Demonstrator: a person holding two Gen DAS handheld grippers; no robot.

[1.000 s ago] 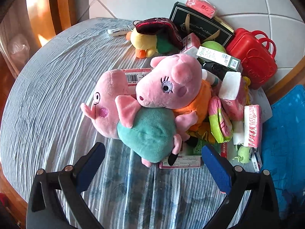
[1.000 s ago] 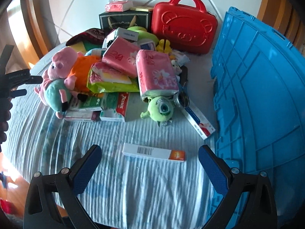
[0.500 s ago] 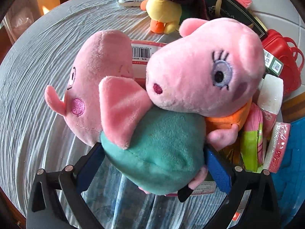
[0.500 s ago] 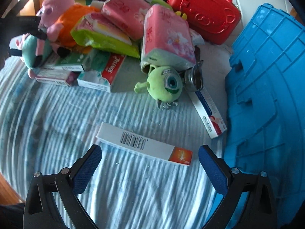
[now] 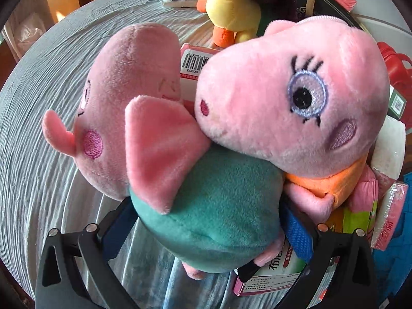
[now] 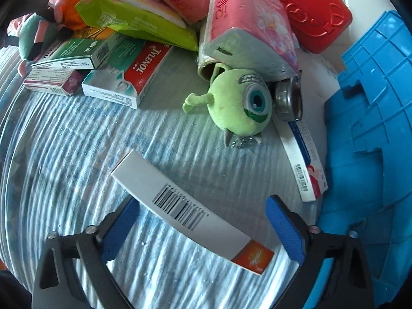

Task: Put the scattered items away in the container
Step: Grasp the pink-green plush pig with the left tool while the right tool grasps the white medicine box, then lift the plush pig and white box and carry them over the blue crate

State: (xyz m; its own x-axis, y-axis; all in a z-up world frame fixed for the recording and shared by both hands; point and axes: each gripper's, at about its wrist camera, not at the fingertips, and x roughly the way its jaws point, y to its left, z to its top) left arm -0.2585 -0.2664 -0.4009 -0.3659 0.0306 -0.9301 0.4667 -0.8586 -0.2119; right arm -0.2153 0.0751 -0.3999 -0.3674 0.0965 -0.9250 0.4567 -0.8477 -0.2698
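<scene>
A pink pig plush with a teal body lies on the striped cloth, and a second pig in an orange dress leans on it. My left gripper points down over the teal body, which fills the gap between its closing jaws; the blue pads sit at its sides without squeezing it. In the right wrist view a long white box with a barcode and an orange end lies slantwise between the closing jaws of my right gripper; the pads stand apart from it. The blue container is at the right.
The pile behind holds a green one-eyed plush, medicine boxes, pink tissue packs, a green wipes pack, a red case and a yellow duck plush. A toothpaste box lies by the container.
Both grippers have come down. The left one now has the teal pig between its jaws. The right one has dropped over the white box and its jaws have narrowed.
</scene>
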